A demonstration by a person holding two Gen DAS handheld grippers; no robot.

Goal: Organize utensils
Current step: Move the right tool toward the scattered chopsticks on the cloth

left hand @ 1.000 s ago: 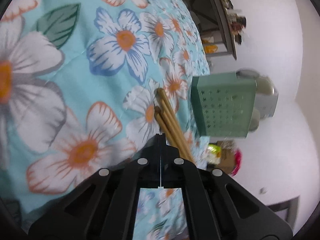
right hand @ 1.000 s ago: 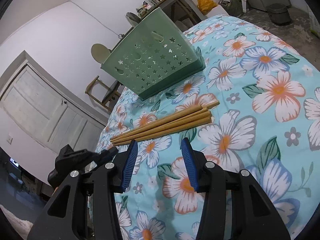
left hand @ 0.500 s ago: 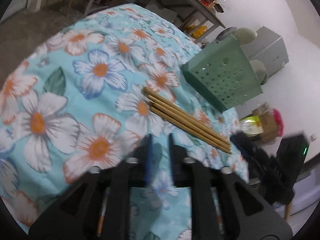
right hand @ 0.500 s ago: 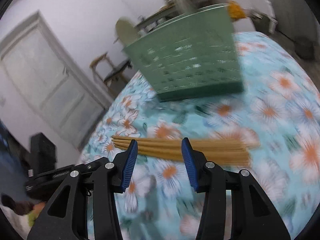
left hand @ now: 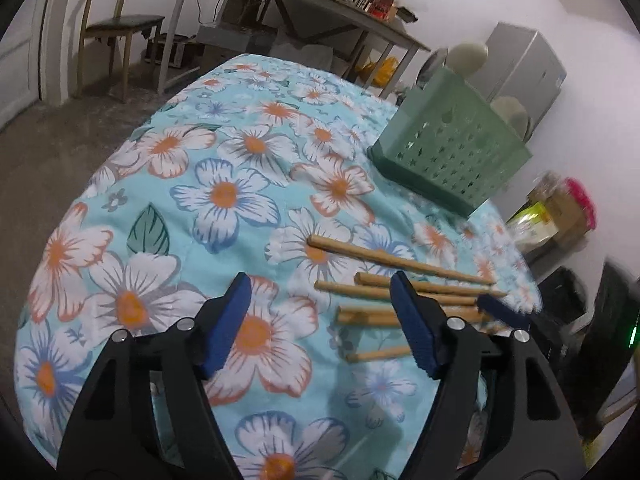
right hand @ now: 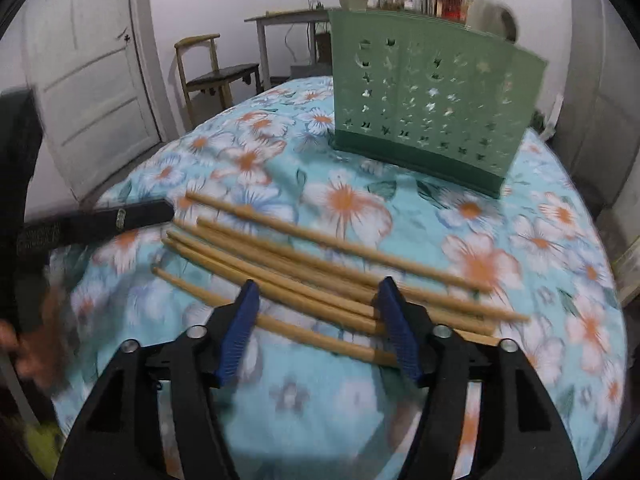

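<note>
Several wooden chopsticks [right hand: 320, 272] lie spread loosely on the floral tablecloth [right hand: 520, 240]; they also show in the left wrist view [left hand: 400, 280]. A green perforated utensil basket [right hand: 432, 92] stands upright behind them, and shows at the right in the left wrist view [left hand: 452, 148]. My right gripper [right hand: 316, 328] is open and empty, just above the near chopsticks. My left gripper [left hand: 320, 320] is open and empty, left of the chopsticks' thick ends. The left gripper's black body [right hand: 100, 220] shows at the left in the right wrist view.
The round table's edge [left hand: 80, 208] drops to a grey floor. A wooden chair [left hand: 116, 28] and a cluttered side table [left hand: 304, 0] stand beyond. A white door [right hand: 92, 72] is at the left. Boxes and bags [left hand: 552, 212] sit past the table's right side.
My left gripper let go of the chopstick bundle, opened and pulled back. The chopsticks went from a tight bundle to lying spread apart. My right gripper moved in close over them.
</note>
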